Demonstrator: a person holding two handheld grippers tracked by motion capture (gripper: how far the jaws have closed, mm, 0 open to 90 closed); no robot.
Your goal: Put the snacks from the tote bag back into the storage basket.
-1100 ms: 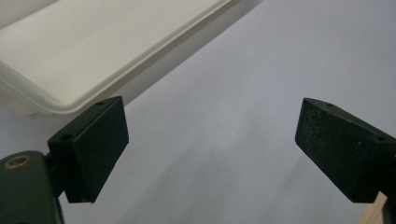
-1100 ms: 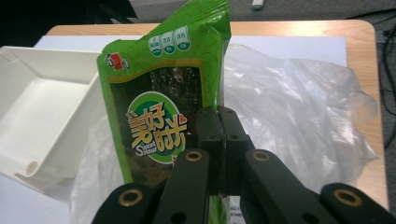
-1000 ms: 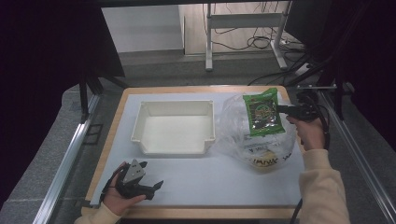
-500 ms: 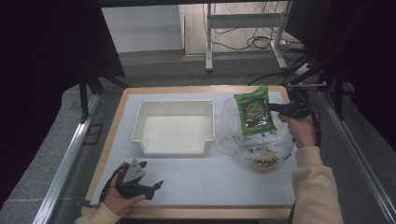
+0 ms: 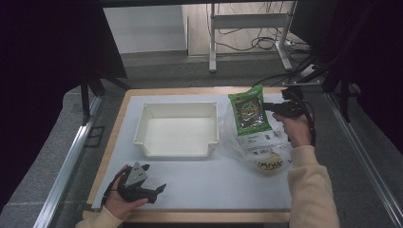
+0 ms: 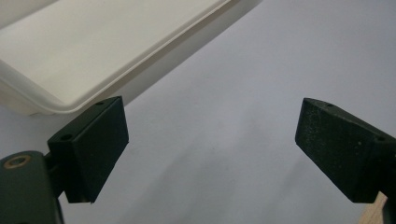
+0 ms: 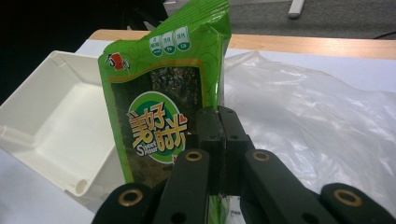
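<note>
A green snack packet (image 5: 250, 113) (image 7: 161, 112) hangs above the table's right half, pinched at its edge by my right gripper (image 5: 269, 107) (image 7: 219, 135), which is shut on it. Under it lies a clear plastic bag (image 5: 260, 149) (image 7: 317, 116) with more packets inside. A white tray (image 5: 177, 129) (image 7: 51, 126) sits in the middle of the table, left of the packet, and has nothing in it. My left gripper (image 5: 154, 188) (image 6: 212, 149) rests near the front left edge, open, with bare table between its fingers.
The tray's corner (image 6: 70, 60) lies just ahead of the left gripper. A wooden rim (image 5: 190, 216) borders the white table top. Metal rails (image 5: 66, 166) run along both sides, and a desk frame with cables (image 5: 247, 28) stands behind.
My right gripper has carried the green packet left and away from the bag, toward the tray. The left hand has stayed where it was.
</note>
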